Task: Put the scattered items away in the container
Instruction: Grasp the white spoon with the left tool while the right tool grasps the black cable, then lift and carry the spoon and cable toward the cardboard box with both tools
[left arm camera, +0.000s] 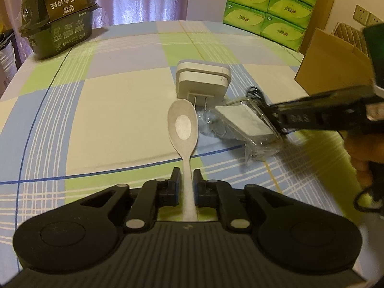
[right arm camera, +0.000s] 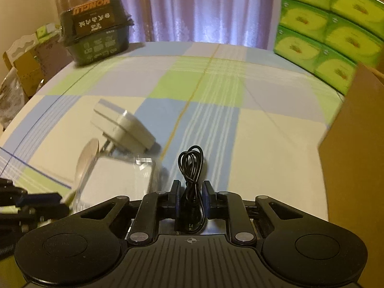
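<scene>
My left gripper [left arm camera: 187,175] is shut on the handle of a pale spoon [left arm camera: 183,124], whose bowl points away over the checked cloth. A white plug adapter [left arm camera: 201,81] lies just beyond it, prongs toward me. A clear bag holding a white block [left arm camera: 247,124] lies to its right. My right gripper [right arm camera: 191,187] is shut on a coiled black cable [right arm camera: 192,163] beside that bag [right arm camera: 124,180]. In the left wrist view the right gripper [left arm camera: 274,118] reaches in from the right. An open cardboard box [left arm camera: 331,64] stands at the right edge.
A dark food tub [left arm camera: 57,24] sits at the far left corner of the table. Stacked green tissue packs [left arm camera: 264,7] stand at the far right, behind the cardboard box [right arm camera: 355,144]. Purple curtains hang behind. Cartons [right arm camera: 26,72] sit beyond the table's left edge.
</scene>
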The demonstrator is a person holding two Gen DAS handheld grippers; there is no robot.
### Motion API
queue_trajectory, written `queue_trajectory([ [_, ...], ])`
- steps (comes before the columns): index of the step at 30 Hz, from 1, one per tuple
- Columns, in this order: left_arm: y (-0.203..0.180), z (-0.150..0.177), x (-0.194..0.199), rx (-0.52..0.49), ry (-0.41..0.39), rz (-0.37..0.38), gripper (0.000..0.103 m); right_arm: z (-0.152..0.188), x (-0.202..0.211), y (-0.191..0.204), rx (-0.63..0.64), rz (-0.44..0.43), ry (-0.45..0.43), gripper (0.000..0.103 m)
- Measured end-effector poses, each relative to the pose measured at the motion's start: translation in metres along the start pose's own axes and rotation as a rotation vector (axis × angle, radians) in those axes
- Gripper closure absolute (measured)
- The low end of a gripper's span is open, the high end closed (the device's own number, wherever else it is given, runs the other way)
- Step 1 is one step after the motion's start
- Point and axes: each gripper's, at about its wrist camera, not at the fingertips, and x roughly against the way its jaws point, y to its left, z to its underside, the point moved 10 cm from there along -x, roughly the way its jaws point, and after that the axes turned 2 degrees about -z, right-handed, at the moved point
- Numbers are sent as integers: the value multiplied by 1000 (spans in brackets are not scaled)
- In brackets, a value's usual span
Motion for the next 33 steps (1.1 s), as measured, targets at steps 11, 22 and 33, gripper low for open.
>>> queue_trajectory([
  [11,-24,46,41,2,47,18,98,87,86,11,-113,-45,35,83],
  [22,-75,125,106,-21,20,26,97,169,160,29,-59,-38,67,83],
  [33,-74,112,96,-8,-13,26,70,173,162,28,-24,-5,38,82],
])
